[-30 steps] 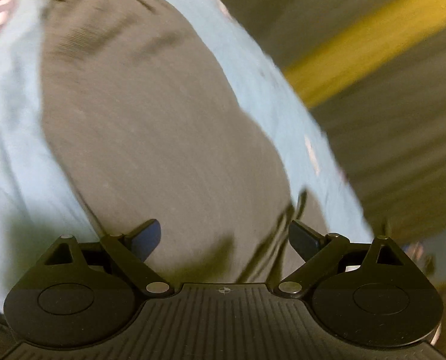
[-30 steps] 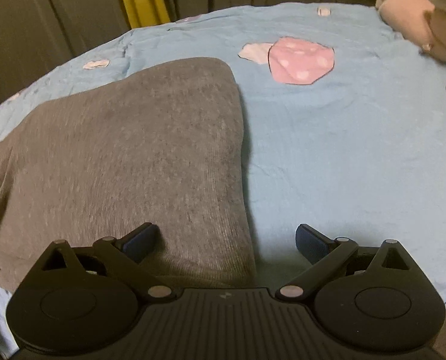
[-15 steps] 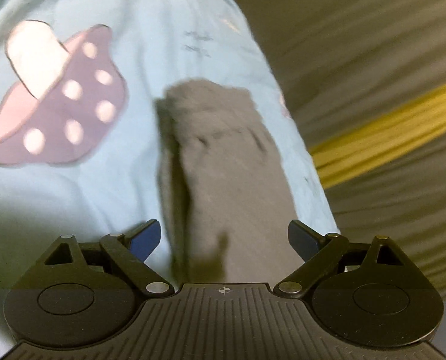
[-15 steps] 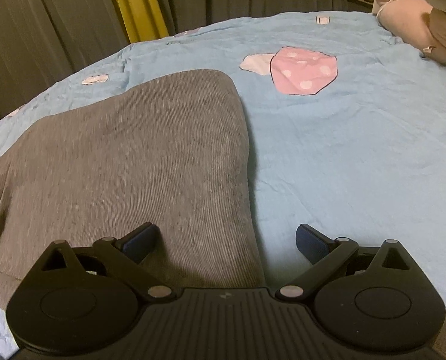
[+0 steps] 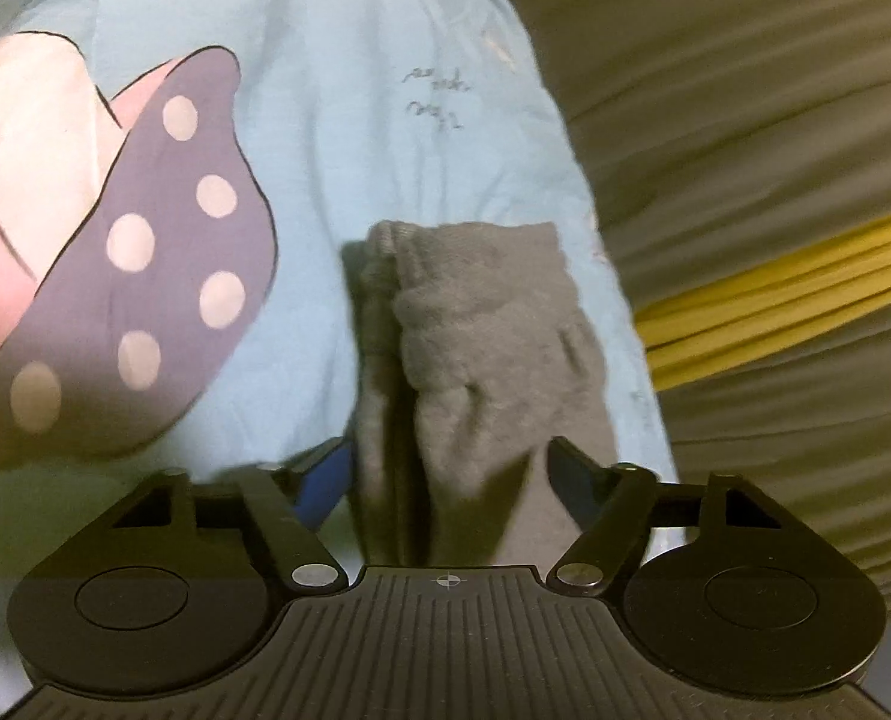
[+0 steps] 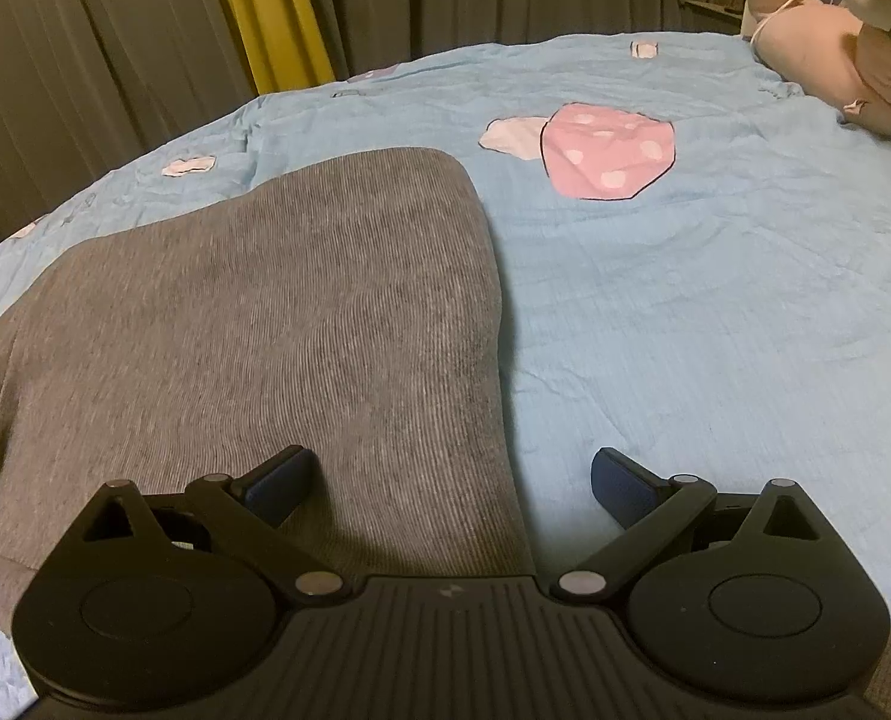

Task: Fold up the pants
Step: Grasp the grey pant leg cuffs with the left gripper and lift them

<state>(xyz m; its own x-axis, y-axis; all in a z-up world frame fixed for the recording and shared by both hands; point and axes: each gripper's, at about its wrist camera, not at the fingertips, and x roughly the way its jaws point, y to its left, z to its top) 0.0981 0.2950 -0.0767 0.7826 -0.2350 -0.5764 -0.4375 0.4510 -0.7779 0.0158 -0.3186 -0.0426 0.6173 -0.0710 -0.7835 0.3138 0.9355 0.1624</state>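
Observation:
The grey ribbed pants (image 6: 277,324) lie spread on the light blue bedsheet (image 6: 685,312). In the left wrist view a narrow end of the pants (image 5: 481,348) with stacked layers runs away between the fingers. My left gripper (image 5: 451,471) is open around that grey fabric, its jaws narrower than before; whether the pads touch the fabric I cannot tell. My right gripper (image 6: 451,480) is open low over the pants' right edge, left finger over the fabric, right finger over the sheet.
A pink plush toy (image 6: 835,54) lies at the far right of the bed. Dark curtains (image 6: 115,42) with a yellow strip (image 6: 271,18) hang behind the bed. The sheet has a pink spotted mushroom print (image 6: 607,150), also in the left wrist view (image 5: 145,276).
My left gripper swung from over the broad pants to a narrow end of them and its jaws narrowed around the fabric. My right gripper rose and pulled back slightly, still open.

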